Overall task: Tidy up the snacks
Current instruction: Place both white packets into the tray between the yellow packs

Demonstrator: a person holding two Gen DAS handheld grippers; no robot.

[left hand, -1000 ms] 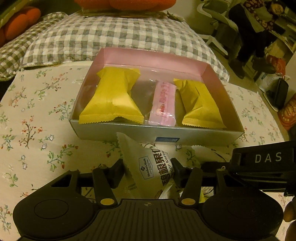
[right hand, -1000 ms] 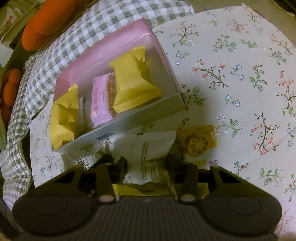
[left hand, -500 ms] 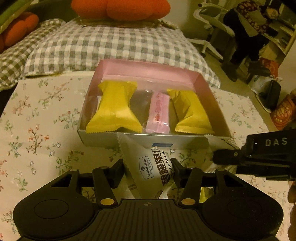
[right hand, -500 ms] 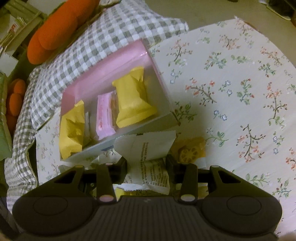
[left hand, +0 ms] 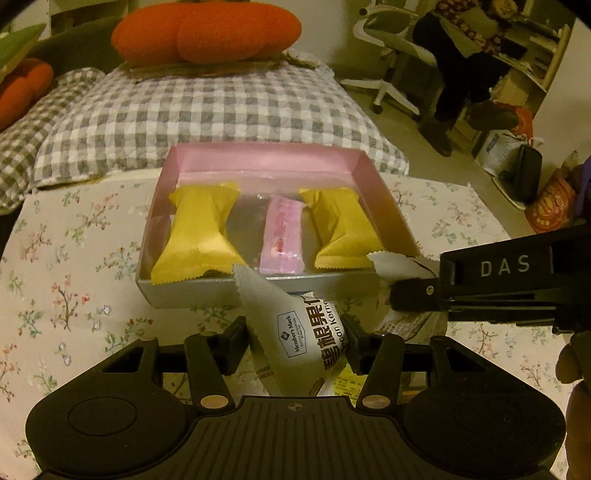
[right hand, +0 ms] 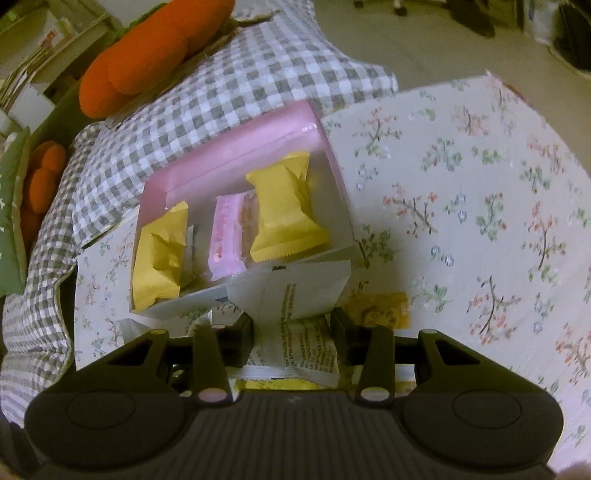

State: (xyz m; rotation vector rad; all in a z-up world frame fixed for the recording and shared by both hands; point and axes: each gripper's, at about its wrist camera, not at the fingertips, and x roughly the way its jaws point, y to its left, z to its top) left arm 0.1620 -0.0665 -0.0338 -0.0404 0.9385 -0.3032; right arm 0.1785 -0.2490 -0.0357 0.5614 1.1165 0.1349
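A pink box [left hand: 266,158] stands on the floral cloth and holds two yellow packets [left hand: 197,236] [left hand: 341,230] and a pink packet [left hand: 282,236]. My left gripper [left hand: 293,341] is shut on a white pecan packet [left hand: 299,332], held above the cloth just before the box's near wall. My right gripper [right hand: 291,325] is shut on another white packet [right hand: 295,295], also in front of the box [right hand: 236,147]. The right gripper shows from the side in the left wrist view [left hand: 498,284], with its packet's tip [left hand: 395,264] at the box's near right corner.
More packets lie on the cloth under the grippers, among them a yellow lotus-root packet [right hand: 380,308]. A grey checked quilt [left hand: 184,110] with orange cushions [left hand: 207,33] lies behind the box. A person on a chair [left hand: 461,55] sits at the far right.
Both grippers have risen with their white packets; the box looks smaller and further below. The right gripper's packet tip now reaches the box's near right corner.
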